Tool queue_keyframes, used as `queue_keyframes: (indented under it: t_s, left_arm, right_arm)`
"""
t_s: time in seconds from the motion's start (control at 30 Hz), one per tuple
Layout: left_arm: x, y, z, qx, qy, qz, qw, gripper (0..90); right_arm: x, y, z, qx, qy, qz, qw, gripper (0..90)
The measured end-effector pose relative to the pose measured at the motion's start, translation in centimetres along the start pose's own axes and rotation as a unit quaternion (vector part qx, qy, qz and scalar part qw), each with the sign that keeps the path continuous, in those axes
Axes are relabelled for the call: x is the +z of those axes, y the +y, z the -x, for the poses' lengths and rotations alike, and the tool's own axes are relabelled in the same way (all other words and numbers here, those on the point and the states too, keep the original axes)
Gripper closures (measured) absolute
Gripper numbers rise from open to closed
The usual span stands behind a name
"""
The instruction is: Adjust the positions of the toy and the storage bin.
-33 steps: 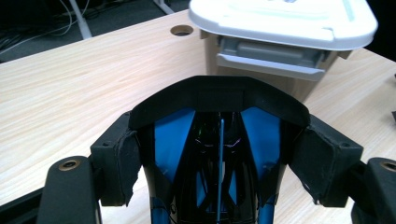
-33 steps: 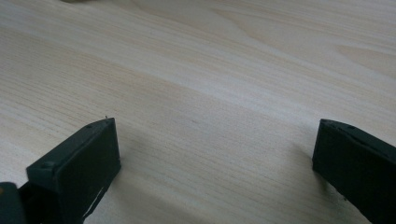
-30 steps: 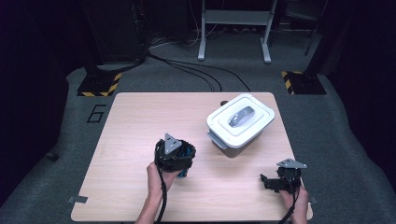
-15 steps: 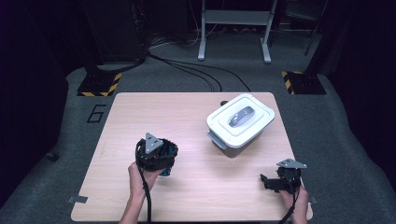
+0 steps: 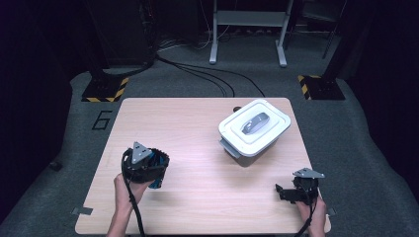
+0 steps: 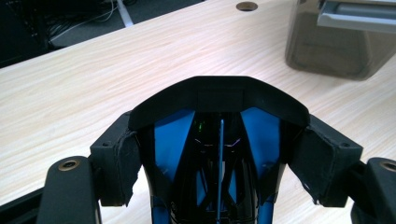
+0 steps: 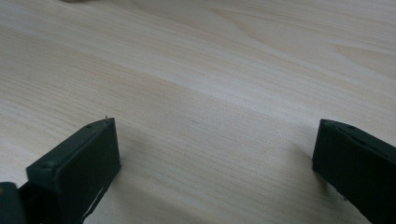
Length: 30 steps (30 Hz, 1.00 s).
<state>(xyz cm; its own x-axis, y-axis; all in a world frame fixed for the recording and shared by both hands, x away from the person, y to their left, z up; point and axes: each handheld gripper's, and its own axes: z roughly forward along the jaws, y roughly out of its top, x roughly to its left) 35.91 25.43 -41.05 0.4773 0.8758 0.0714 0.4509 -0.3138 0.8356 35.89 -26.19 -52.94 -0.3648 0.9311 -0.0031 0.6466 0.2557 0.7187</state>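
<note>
Black-and-blue cup-like object [image 5: 150,169] sits pinched in the left tongs [image 5: 146,167] at eight o'clock on the desk [image 5: 197,148]; lidded container [image 5: 255,131] at two o'clock looks unopened; right tongs [image 5: 291,192], four o'clock, spread empty.

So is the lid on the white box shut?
Shut: the lid sits flat and square on the box, no gap visible in the high view.

Wooden table [image 5: 197,128], lidded white container [image 5: 254,131]

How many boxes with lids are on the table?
1: the white-lidded box sits on the table's far right part, lid on. The left gripper holds a black-and-blue thing, not a box.
</note>
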Motion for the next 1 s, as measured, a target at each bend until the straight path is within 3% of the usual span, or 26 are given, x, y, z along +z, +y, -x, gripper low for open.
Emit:
queue_keyframes:
  t_s: [0.17,0.37,0.73,0.83,0.9,0.93,1.0]
  left_arm:
    - [-0.7,-0.5,-1.0,0.002,0.004,-0.013,0.9999,25.1]
    - [-1.8,-1.2,-2.5,0.020,0.009,-0.052,0.9984,25.1]
    - [-2.8,-2.7,-4.1,0.028,0.022,-0.082,0.9960,25.2]
    - [-3.0,-3.0,-4.8,0.036,0.019,-0.109,0.9931,25.2]
    - [-2.9,-3.1,-4.9,0.034,0.017,-0.109,0.9933,25.2]
    - [-2.8,-3.3,-5.4,0.040,0.011,-0.126,0.9912,25.2]
    - [-2.7,-3.3,-5.5,0.040,0.013,-0.132,0.9904,25.1]
  right_arm:
    - [0.0,0.0,0.0,0.000,0.000,0.000,1.0000,0.0]
    - [0.0,0.0,0.0,0.000,0.000,0.000,1.0000,0.0]
    - [0.0,0.0,0.0,0.000,0.000,0.000,1.0000,0.0]
    - [0.0,0.0,0.0,-0.001,0.000,0.000,1.0000,0.0]
    - [0.0,0.0,0.0,-0.001,0.000,0.000,1.0000,0.0]
    - [0.0,0.0,0.0,-0.001,0.000,0.000,1.0000,0.0]
    - [0.0,0.0,0.0,-0.001,0.000,0.000,1.0000,0.0]
